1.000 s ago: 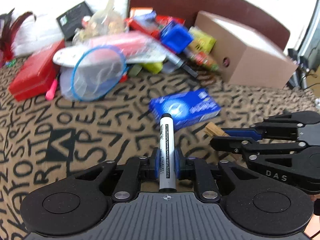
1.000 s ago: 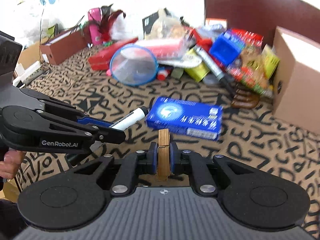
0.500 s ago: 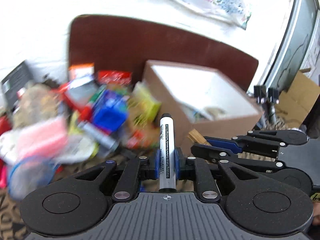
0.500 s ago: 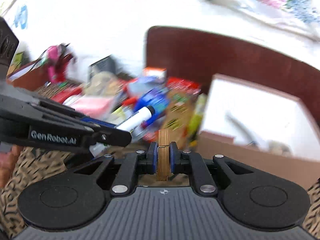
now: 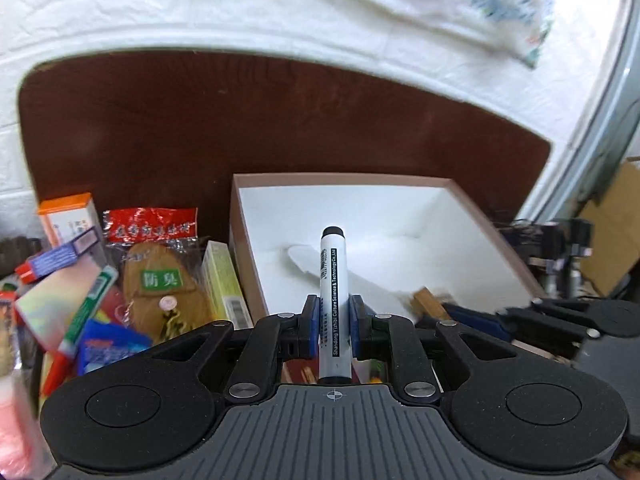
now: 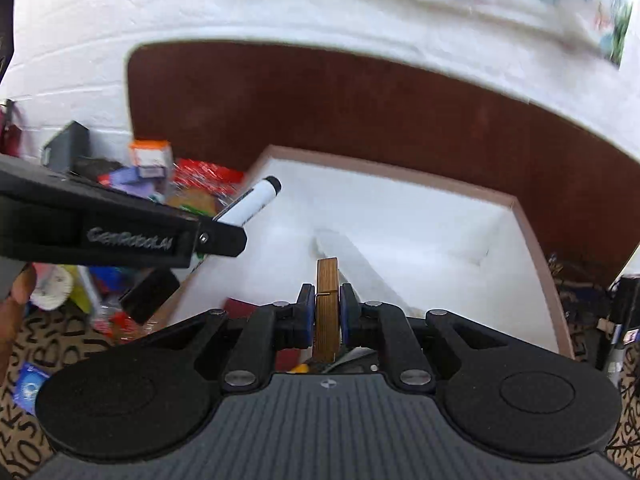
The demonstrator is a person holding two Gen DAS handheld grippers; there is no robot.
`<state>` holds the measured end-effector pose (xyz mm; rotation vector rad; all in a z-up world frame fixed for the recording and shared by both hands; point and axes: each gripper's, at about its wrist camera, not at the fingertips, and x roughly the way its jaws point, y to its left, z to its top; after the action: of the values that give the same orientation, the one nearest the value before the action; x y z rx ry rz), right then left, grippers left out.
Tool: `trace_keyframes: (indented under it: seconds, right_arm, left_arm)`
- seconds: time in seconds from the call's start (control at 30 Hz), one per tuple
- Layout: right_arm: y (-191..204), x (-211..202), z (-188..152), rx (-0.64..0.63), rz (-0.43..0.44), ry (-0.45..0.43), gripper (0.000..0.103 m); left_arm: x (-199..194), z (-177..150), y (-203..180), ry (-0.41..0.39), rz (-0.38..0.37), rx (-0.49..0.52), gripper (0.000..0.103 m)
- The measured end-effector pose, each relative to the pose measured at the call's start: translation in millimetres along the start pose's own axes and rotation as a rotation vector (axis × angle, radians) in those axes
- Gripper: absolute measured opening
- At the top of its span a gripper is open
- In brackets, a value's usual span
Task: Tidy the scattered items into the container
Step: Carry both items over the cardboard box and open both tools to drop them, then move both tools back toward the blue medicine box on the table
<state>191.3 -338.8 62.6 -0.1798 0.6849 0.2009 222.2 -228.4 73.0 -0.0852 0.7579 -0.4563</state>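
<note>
Holding one marker [image 5: 333, 276], one clothespin [image 6: 326, 300]

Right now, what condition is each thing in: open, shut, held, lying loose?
Left gripper: shut on the marker.
Marker: capped, held, pointing towards the box.
Right gripper: shut on the wooden clothespin.
Wooden clothespin: held upright, above the box.
Box: open, a few things inside.
Insole packet: sealed, lying in the pile.

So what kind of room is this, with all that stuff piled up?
Probably a lived-in room at home, maybe a bedroom. A dark wooden board like a headboard stands against a white brick wall, a cloth printed with letters covers the surface, and snack packets lie heaped beside an open box.
</note>
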Motion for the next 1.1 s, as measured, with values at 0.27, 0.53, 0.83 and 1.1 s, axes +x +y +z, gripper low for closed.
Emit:
trace_keyframes:
  seconds: [0.27,0.53,0.83,1.1]
  right_arm:
    - [-7.2,62.9,3.4,-0.026,0.01,0.102,0.015]
    - [-11.8,73.6,10.8,-0.039,-0.014,0.072,0.08]
    - [4.8,29.5,1.5,-0.092,-0.089,0.001,0.098]
    - [45.1,-17.8,-7.0,-0.179,-0.072,-0.051,0.101]
  left_arm:
    - [53.7,4.8,8.7,0.06,0.048,-0.003,0.012]
    - [42.3,14.6,9.7,-0.029,-0.026,-0.003,0.092]
    - [0.4,1.4,-6.0,-0.077,-0.023,0.138,0.103]
    - [-41.2,-23.4,15.9,-0.062,-0.04,0.086,0.103]
